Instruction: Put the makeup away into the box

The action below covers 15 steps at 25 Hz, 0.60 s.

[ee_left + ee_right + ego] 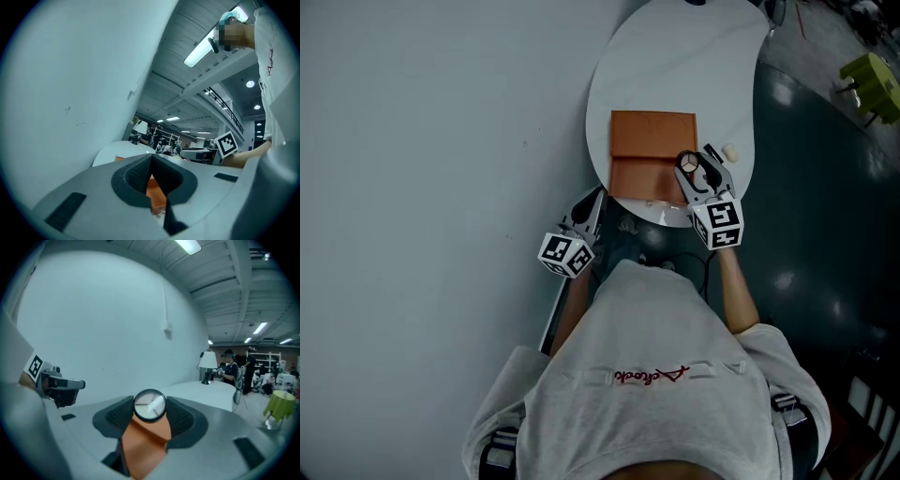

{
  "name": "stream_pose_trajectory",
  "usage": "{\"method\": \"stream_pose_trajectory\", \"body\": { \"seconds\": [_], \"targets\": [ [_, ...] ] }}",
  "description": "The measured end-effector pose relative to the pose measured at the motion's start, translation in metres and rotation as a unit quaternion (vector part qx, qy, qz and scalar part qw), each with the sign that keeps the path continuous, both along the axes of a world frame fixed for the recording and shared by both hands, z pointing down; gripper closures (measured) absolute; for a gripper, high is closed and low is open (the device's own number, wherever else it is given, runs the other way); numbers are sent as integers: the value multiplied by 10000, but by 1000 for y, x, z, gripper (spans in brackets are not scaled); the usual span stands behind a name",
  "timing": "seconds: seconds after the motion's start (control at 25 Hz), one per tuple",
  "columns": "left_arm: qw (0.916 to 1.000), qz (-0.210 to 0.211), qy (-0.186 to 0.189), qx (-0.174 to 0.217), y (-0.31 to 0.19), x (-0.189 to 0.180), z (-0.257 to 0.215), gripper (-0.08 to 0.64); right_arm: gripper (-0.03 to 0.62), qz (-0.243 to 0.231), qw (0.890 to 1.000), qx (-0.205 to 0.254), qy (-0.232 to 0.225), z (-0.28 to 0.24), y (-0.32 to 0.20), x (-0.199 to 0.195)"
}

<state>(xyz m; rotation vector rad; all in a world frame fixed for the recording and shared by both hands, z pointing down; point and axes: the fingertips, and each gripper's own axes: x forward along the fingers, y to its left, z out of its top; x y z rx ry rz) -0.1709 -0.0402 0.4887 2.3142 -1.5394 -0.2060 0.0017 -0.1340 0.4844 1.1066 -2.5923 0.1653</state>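
The right gripper [701, 174] pinches a round compact [149, 405] over the orange box [652, 141] at frame centre, likely ready to drop it in. The left gripper [584, 217], jaws together and empty, hangs lower left.

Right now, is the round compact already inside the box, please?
Out: the right gripper clamps the round compact over the orange box.

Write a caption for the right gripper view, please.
Right gripper holds a round compact above the orange box.
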Motion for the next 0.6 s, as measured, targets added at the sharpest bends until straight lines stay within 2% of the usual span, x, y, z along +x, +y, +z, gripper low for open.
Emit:
{"method": "stream_pose_trajectory", "body": {
  "seconds": [0.16,0.36,0.52,0.6],
  "targets": [
    [9986,-533,-12,-8,16,-39,2,551,359,-585,9983,9,-64,1,3,-54],
    [9962,-867,-14,-85,30,-66,4,551,359,-1088,9940,-78,42,9,11,-95],
    [9949,-992,42,-170,32,-77,10,551,359,-1453,9886,-80,393,25,14,-111],
    [9948,-996,71,-209,29,-80,15,551,359,-1703,9818,95,832,40,15,-116]
  ]
}}
